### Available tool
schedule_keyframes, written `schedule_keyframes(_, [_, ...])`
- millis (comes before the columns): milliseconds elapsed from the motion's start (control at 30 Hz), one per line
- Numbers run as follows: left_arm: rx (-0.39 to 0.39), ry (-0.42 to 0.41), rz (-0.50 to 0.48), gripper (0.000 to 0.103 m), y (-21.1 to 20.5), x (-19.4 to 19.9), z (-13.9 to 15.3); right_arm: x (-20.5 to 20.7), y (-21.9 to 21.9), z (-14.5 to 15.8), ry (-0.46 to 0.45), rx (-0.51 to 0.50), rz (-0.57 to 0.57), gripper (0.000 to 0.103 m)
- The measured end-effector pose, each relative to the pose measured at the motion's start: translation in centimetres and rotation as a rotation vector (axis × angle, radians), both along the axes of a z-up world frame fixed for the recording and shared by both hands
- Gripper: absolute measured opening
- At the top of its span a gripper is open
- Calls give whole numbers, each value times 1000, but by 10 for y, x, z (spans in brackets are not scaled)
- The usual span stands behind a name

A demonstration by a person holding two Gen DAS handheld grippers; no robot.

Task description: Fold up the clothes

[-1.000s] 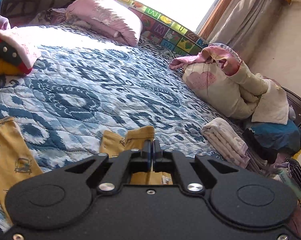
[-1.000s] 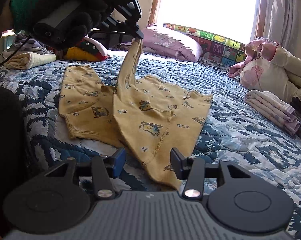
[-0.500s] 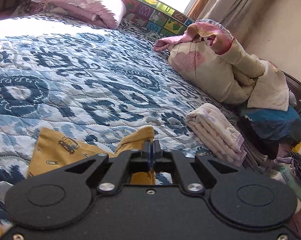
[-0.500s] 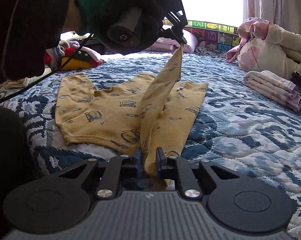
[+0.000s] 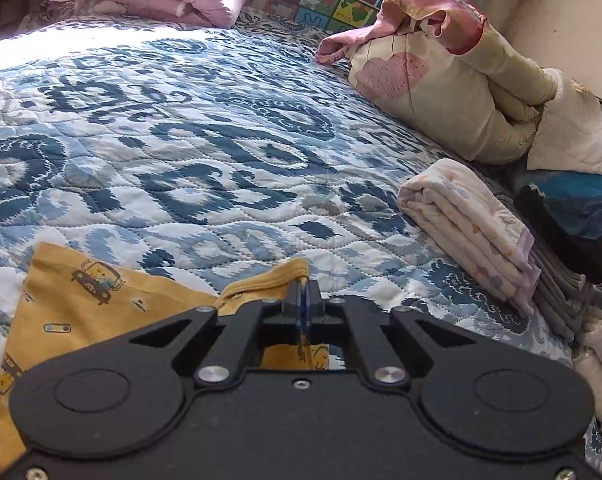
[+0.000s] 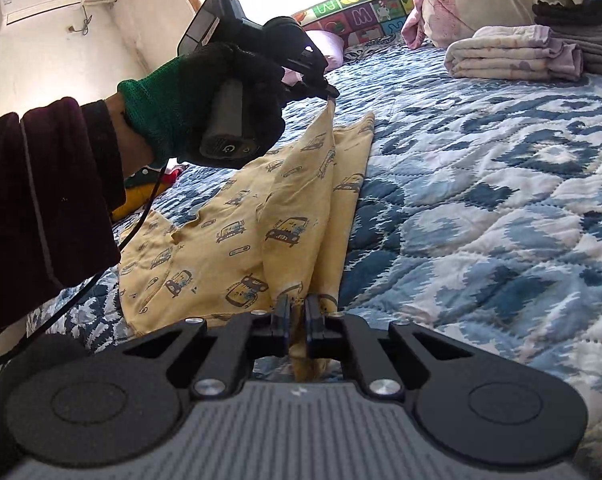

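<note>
Left wrist view: left tool (image 5: 303,294) clamped tight on a hemmed edge of the yellow car-print garment (image 5: 85,300). A second ago that edge hung in the air with little cloth below it. Now it sits lower, close over the blue patterned quilt (image 5: 205,152), and a broad yellow panel lies to the left of the tool. The view has also swung toward the folded floral blanket (image 5: 469,220) and the rolled bedding (image 5: 445,76) at the bed's far side.

Right wrist view: right tool (image 6: 297,314) stood wide a second ago, straddling the garment's near corner. Its pads now pinch that corner, a bunch of yellow fabric caught between them, and the last of the closing is just finishing. The frame has rolled, so the bed tilts. The gloved left hand (image 6: 217,100) holds its tool at the garment's (image 6: 237,248) far point, pulling a taut ridge between the two grips. The rest of the cloth lies flat on the quilt (image 6: 481,200) to the left.

Reading: both ends of one side are now held. The fold appears under way, that side being carried over the flat half. Still to do: lay it down and smooth it.
</note>
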State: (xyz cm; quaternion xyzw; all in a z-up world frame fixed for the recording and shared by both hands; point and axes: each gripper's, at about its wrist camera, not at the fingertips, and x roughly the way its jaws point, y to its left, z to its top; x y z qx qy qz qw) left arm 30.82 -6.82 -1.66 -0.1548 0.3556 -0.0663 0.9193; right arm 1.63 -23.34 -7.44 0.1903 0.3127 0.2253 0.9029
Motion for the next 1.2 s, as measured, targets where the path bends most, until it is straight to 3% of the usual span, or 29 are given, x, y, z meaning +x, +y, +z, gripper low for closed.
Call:
schedule_keyframes(267, [86,41,-44,0,-23,15,-23,1,4,-2,6,-36,4,9])
schedule_keyframes(333, [109,47,-64,6,-26,15,-26,2,3,-3,15,-32,-1,9])
schedule_keyframes(433, [55,10,-72,12,-11,4,-15,1,4,0,12,-41,-2,11])
schedule_keyframes(633, [129,-66,-161,12,13,-49,9,-14,7,15,-61,-139,-37,21])
schedule_keyframes(833, [161,-85,-303,15,13,-125,-2,-21,23,28,-230,-220,-16,21])
schedule_keyframes(900, [226,-57,-307,16,11,-135,-18,-13,34,22,-200,-243,49,22])
schedule_keyframes(967, [337,-30,-291,17,11,-140,-39,-4,47,7,-108,-289,133,27])
schedule_keyframes(1067, [244,-86,-280,19,25,-159,-29,-14,61,12,-176,-351,164,28])
schedule_keyframes(1100, [231,-103,-274,27,28,-166,-27,-18,61,14,-191,-341,165,27])
schedule_keyframes(1133, [219,-119,-268,42,30,-173,-25,-20,61,15,-202,-345,162,28])
schedule_keyframes(1200, [218,-77,-250,53,35,-175,-33,-21,61,13,-190,-359,160,29])
